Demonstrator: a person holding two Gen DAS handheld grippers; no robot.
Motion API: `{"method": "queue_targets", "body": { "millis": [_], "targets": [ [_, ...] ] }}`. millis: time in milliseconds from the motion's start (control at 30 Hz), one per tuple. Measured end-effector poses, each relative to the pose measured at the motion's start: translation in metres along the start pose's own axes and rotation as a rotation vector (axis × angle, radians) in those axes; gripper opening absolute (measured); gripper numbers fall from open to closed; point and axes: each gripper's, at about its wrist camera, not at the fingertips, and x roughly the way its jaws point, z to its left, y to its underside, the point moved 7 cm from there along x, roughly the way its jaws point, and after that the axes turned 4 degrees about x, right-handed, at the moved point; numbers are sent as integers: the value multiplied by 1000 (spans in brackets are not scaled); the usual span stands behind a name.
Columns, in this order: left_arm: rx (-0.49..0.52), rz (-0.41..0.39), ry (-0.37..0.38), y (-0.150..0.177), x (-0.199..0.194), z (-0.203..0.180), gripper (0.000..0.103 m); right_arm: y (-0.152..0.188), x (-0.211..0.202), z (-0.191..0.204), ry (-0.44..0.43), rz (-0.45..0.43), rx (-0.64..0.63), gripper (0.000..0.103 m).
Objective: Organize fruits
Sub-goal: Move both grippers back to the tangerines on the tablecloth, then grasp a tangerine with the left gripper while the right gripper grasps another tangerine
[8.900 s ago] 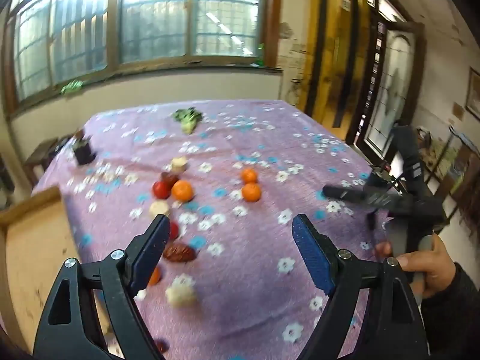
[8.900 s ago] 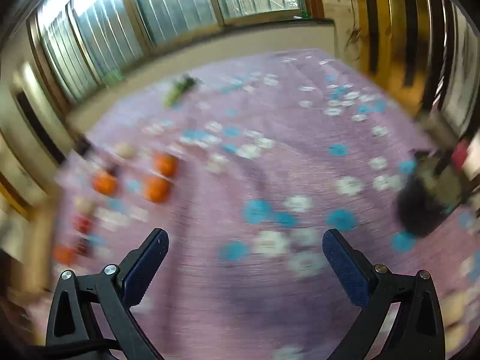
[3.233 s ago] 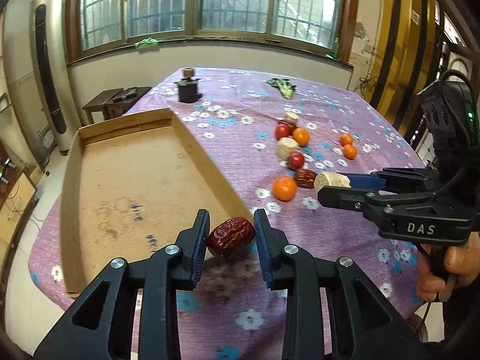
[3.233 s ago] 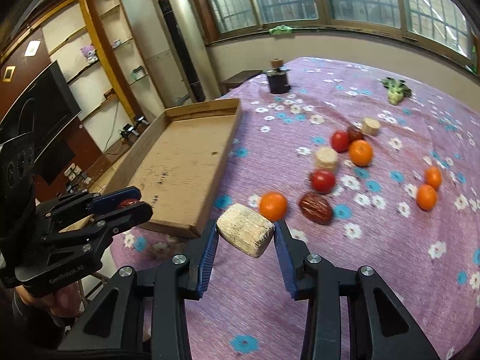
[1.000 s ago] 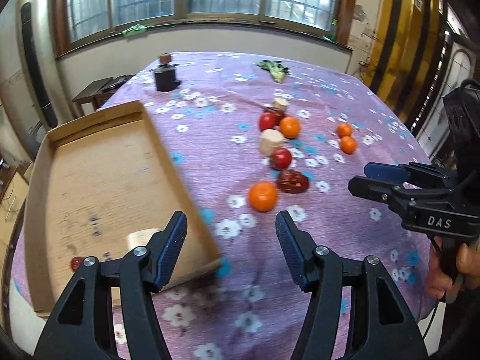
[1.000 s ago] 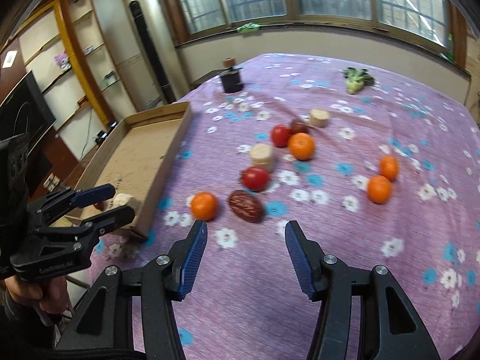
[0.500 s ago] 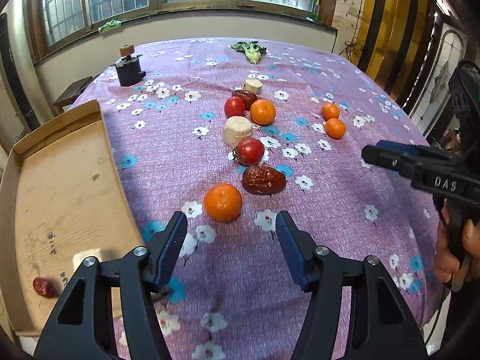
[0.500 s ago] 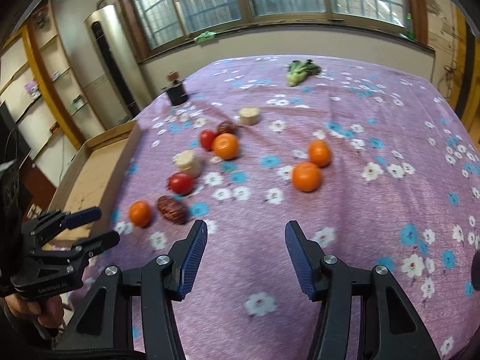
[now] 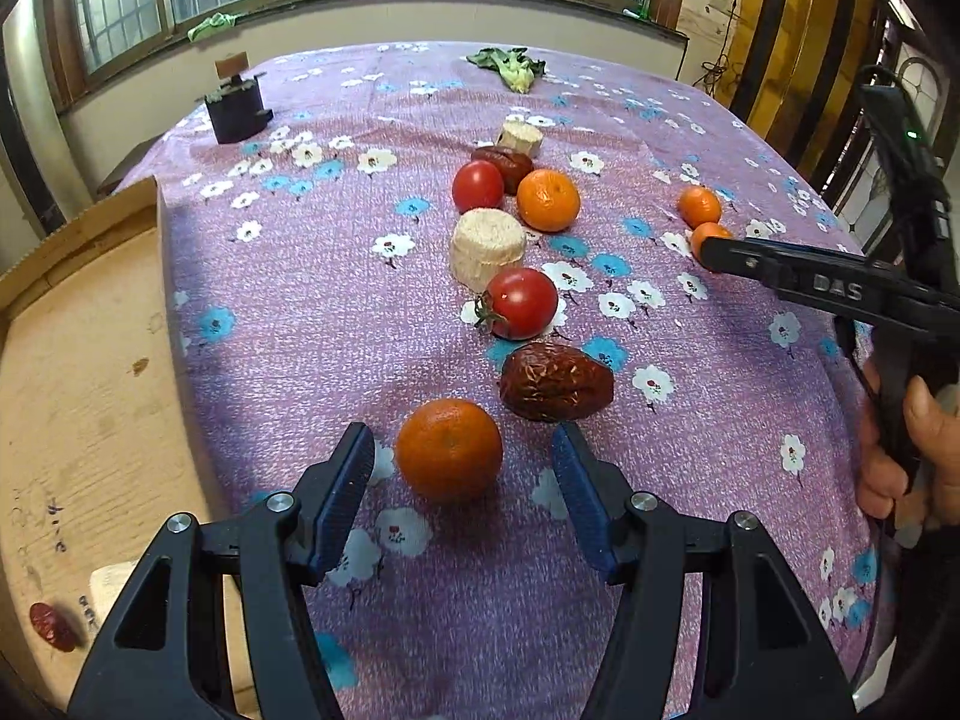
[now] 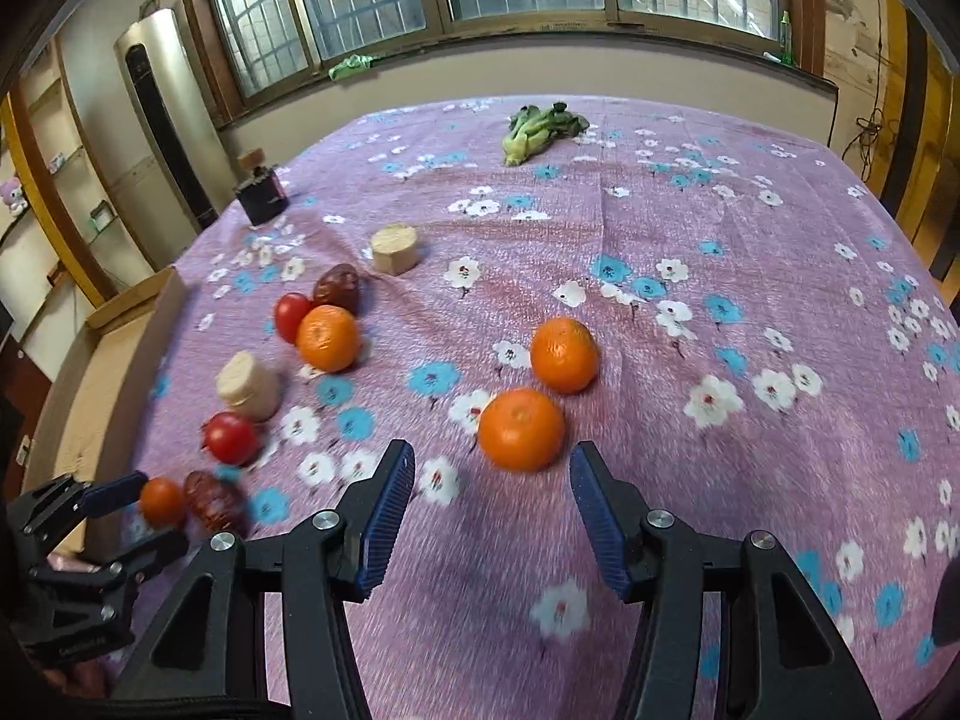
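My left gripper (image 9: pixel 463 489) is open just in front of a mandarin (image 9: pixel 449 449) on the purple flowered cloth, its pads either side of the fruit but not touching. Beyond lie a red date (image 9: pixel 555 382), a tomato (image 9: pixel 519 303), a pale cylinder piece (image 9: pixel 487 246), another mandarin (image 9: pixel 548 200), a second tomato (image 9: pixel 477 185). My right gripper (image 10: pixel 492 510) is open, just short of a mandarin (image 10: pixel 521 429); a second mandarin (image 10: pixel 564 354) sits behind it. The left gripper (image 10: pixel 144 510) shows at the lower left of the right wrist view.
A cardboard tray (image 9: pixel 78 396) lies at the left, holding a red date (image 9: pixel 53 626) and a pale piece (image 9: pixel 111 585). A dark small box (image 9: pixel 235 103) and leafy greens (image 9: pixel 510 67) sit at the far end. A hand (image 9: pixel 918 456) holds the right gripper.
Both grippers have moved forward and down toward the fruit. The left one has closed in on the near mandarin, the right one on the pair of mandarins. Neither holds anything.
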Motion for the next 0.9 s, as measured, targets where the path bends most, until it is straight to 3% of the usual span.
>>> {"method": "queue_targets", "body": {
  "millis": [100, 167, 200, 533, 900],
  "targets": [
    [9, -8, -34, -1, 3, 2, 55, 0, 14, -1, 23, 26, -5, 49],
    [9, -15, -46, -2, 3, 4, 35, 0, 14, -1, 51, 12, -23, 36],
    [10, -19, -45, -3, 3, 6, 31, 1, 14, -1, 54, 10, -27, 34],
    [-6, -47, -2, 0, -12, 4, 30, 10, -25, 9, -33, -41, 4, 34],
    [-41, -114, -3, 0, -50, 7, 29, 21, -75, 48, -133, -98, -16, 33]
  ]
}}
